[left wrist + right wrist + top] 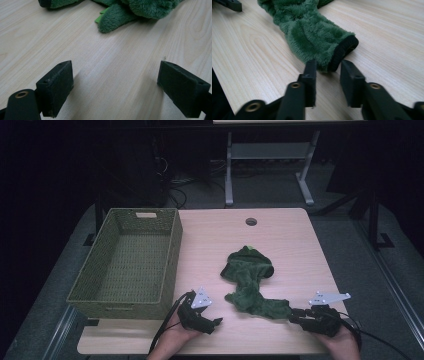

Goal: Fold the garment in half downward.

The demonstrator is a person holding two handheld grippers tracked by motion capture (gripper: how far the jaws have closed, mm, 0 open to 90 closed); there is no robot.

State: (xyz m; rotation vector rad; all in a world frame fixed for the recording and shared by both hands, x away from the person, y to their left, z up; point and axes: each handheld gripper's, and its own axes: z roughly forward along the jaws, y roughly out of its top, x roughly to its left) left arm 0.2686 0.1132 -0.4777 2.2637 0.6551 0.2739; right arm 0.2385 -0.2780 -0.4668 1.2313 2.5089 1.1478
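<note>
hand-held gripper (294, 315) beside empty basket (167, 270)

A fuzzy green plush garment (252, 282) lies crumpled in the centre of the frame. Its black-edged cuff (344, 51) points toward lower right.

Green woven basket (131, 262) on pale wooden table (280, 240), round cable hole (251, 221) near far edge

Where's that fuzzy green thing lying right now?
In the high view, the green plush garment lies right of centre on the wooden table, right of the woven basket; its black-trimmed end reaches the right claw.
</note>
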